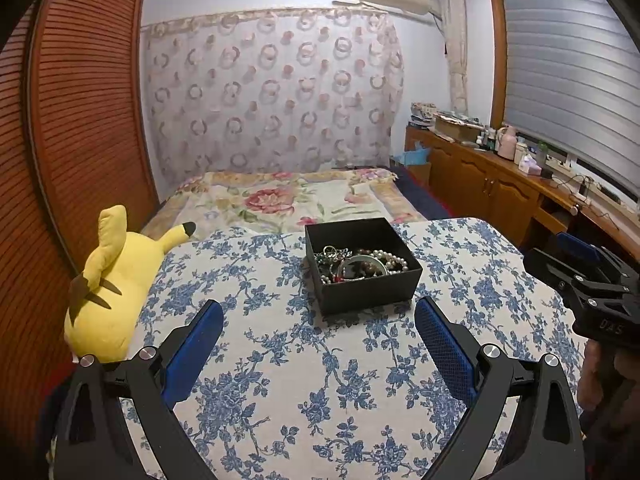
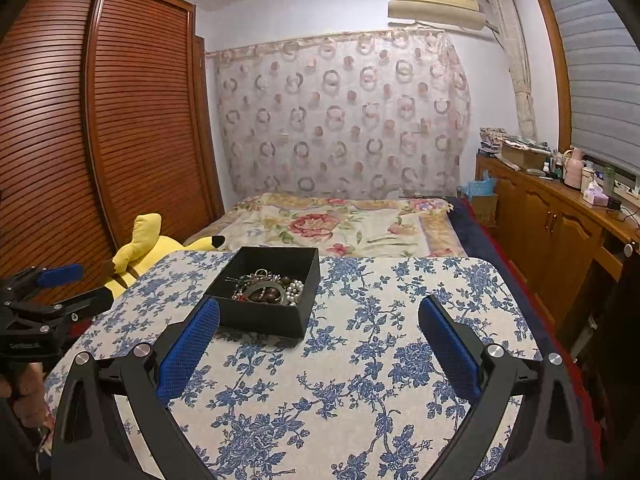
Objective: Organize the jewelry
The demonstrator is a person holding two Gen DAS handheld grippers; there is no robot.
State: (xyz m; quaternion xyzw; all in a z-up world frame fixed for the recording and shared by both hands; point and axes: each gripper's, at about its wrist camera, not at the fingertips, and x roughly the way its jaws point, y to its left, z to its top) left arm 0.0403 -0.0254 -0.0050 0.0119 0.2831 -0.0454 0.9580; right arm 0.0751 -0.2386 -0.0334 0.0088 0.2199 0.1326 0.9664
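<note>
A black open box stands on the blue-flowered table cloth. It holds a tangle of jewelry: a white pearl strand, dark brown beads, chains and a bangle. My left gripper is open and empty, just in front of the box. In the right wrist view the box sits ahead to the left with the jewelry inside. My right gripper is open and empty, its left fingertip close to the box's near wall. The right gripper also shows at the right edge of the left view.
A yellow plush toy lies at the table's left edge, next to a wooden louvered wardrobe. A bed with a floral blanket lies behind the table. A wooden counter with bottles and boxes runs along the right wall.
</note>
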